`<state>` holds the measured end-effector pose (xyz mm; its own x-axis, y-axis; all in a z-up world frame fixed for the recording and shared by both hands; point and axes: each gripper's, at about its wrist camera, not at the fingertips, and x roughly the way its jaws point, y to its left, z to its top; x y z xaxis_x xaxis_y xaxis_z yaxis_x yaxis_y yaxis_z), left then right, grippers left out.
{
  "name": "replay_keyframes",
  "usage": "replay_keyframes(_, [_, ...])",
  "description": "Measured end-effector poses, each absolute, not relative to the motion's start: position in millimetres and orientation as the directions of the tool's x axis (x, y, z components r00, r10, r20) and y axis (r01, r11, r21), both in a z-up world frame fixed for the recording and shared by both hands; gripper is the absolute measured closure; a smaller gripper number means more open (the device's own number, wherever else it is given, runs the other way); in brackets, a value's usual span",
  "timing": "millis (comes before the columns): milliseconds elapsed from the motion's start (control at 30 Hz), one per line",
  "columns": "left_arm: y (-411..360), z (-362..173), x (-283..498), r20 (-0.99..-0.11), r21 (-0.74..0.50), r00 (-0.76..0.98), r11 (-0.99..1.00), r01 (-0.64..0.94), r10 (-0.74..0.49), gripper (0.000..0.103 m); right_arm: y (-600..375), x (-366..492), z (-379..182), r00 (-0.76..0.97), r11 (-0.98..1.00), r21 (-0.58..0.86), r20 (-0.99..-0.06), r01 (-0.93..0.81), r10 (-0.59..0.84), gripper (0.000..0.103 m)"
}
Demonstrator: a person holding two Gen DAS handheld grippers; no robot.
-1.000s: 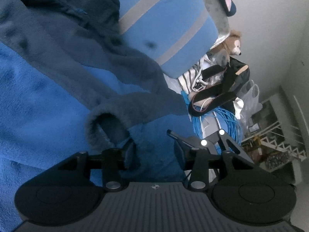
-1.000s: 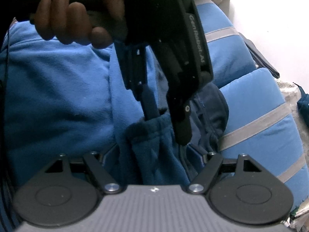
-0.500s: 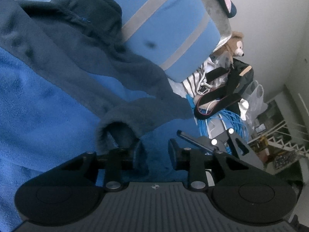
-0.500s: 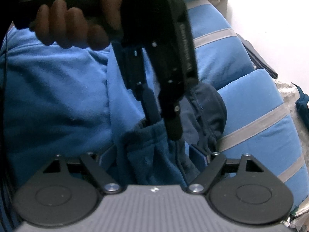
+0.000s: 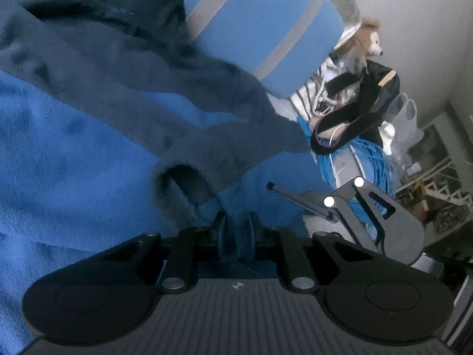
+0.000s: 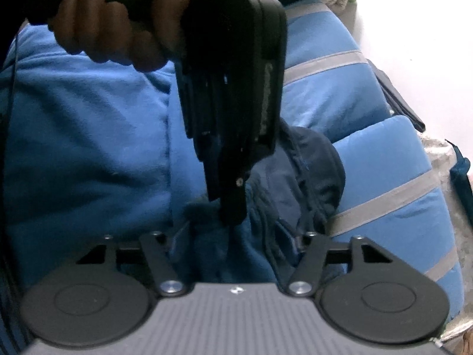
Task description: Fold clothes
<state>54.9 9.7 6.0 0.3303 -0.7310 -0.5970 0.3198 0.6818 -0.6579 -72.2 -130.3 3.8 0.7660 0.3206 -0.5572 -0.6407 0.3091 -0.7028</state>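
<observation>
Pinching fuzzy blue fleece (image 5: 74, 153) fold, left gripper (image 5: 236, 230) jaws just closed; right gripper (image 6: 233, 236) jaws narrowing, still apart around bunched fleece.

Blue cushions with grey stripes (image 6: 381, 195) sit against a pale wall (image 6: 414, 29). Clutter pile beside them: plush toy (image 5: 366, 41), blue cable coil (image 5: 372, 165).

left gripper (image 5: 236, 230) jaws have just closed, pinching fleece (image 5: 236, 245). right gripper (image 6: 233, 236) has been narrowing, cloth between its jaws. a hand (image 6: 109, 29) grips the left handle.

Both fisheye views are looking dim and bluish, their edges bending and darkening at the corners. The white wall (image 6: 414, 29) is glaring brightly, while the hand (image 6: 106, 26) is blurring in backlit shadow.
</observation>
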Motion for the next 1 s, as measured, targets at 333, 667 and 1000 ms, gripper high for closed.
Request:
replay_keyframes(333, [26.6, 17.6, 57.5, -0.621, -0.636, 0.358, 0.716, 0.289, -0.697, 0.064, -128.4, -75.5, -4.0, 0.749, 0.275, -0.699, -0.581, -0.660, 0.319, 0.050])
replay_keyframes(667, [52.9, 23.2, 60.6, -0.597, -0.654, 0.455, 0.729, 0.202, -0.661, 0.045, -121.2, -73.6, -13.2, 0.720, 0.232, -0.686, -0.618, -0.690, 0.316, 0.053])
replay_keyframes(1000, [49.9, 25.7, 61.4, -0.551, -0.688, 0.466, 0.693, 0.216, -0.692, 0.032, -116.7, -70.4, -1.7, 0.780, 0.306, -0.719, -0.550, -0.624, 0.297, 0.088])
